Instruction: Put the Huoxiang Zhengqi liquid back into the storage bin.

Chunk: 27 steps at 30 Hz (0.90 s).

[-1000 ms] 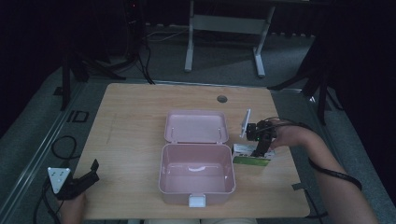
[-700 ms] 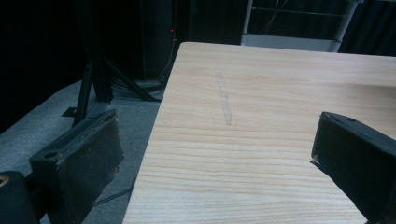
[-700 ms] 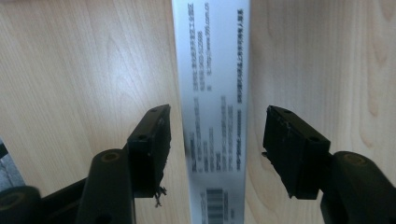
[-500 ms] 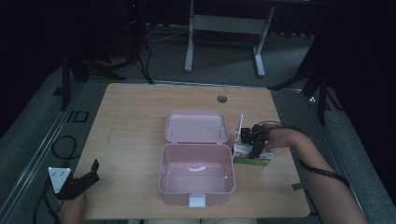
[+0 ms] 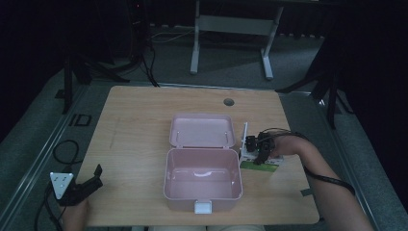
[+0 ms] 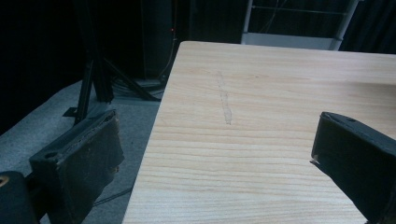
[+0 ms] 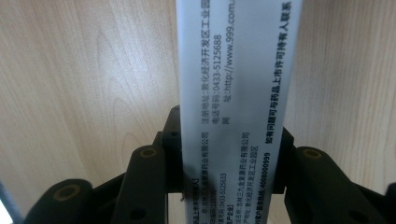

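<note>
A pink case [image 5: 202,179] lies open in the middle of the wooden table [image 5: 139,125], its lid [image 5: 202,131] folded back flat. Just right of it lies a white and green medicine carton [image 5: 262,166]. My right gripper [image 5: 256,150] is shut on this carton. In the right gripper view the white printed carton [image 7: 233,70] runs up between the two black jaws of my right gripper [image 7: 229,144], over the wood. My left gripper [image 5: 89,182] stands open at the table's front left corner, and in the left gripper view its fingers [image 6: 84,158] hold nothing.
A round cable hole [image 5: 229,102] sits near the table's far edge. Beyond the table stand a metal desk frame [image 5: 231,29] and dark tripod legs [image 5: 77,72] on grey floor. A cable [image 5: 65,149] loops on the floor at the left.
My right gripper has shifted a little left and down, toward the pink case, staying on the carton. The left gripper has not moved.
</note>
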Tool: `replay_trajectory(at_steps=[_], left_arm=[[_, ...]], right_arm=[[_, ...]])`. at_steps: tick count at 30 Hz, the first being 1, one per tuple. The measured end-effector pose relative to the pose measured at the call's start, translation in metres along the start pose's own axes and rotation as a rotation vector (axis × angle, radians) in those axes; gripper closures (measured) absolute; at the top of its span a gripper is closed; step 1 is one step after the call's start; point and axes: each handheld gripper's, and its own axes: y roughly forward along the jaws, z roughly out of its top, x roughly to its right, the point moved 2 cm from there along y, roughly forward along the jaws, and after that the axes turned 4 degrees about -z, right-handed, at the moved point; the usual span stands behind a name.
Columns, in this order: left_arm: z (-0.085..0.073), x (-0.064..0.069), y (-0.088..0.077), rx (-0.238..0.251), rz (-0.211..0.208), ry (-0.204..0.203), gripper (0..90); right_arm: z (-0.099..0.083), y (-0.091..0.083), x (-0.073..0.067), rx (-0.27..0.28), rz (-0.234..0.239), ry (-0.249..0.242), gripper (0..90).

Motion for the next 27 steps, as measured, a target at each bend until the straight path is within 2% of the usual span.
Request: replay_trajectory(at_steps=[4,7,9,14,17,24,27], left_arm=[[0.000,0.000,0.000,0.000,0.001,0.000,2.1],[0.000,0.000,0.000,0.000,0.001,0.000,2.1],[0.000,0.000,0.000,-0.001,0.001,0.002,2.2],[0.000,0.000,0.000,0.001,0.002,0.000,2.2],[0.000,0.000,0.000,0.000,0.003,0.000,2.2],[0.000,0.000,0.000,0.001,0.005,0.001,2.1],[0.000,0.000,0.000,0.001,0.005,0.000,2.1]], right_arm=[[0.000,-0.001,-0.002,-0.024,0.019,-0.011,62.6],[-0.002,-0.004,-0.005,-0.018,0.041,-0.010,62.7],[-0.005,-0.008,-0.008,-0.009,0.044,-0.007,62.8],[-0.010,-0.014,-0.015,-0.025,0.043,-0.002,62.9],[-0.013,-0.019,-0.021,-0.019,0.039,-0.001,62.9],[-0.018,-0.037,-0.037,-0.008,0.072,0.022,62.9],[-0.020,-0.044,-0.045,0.003,0.063,0.025,63.0]])
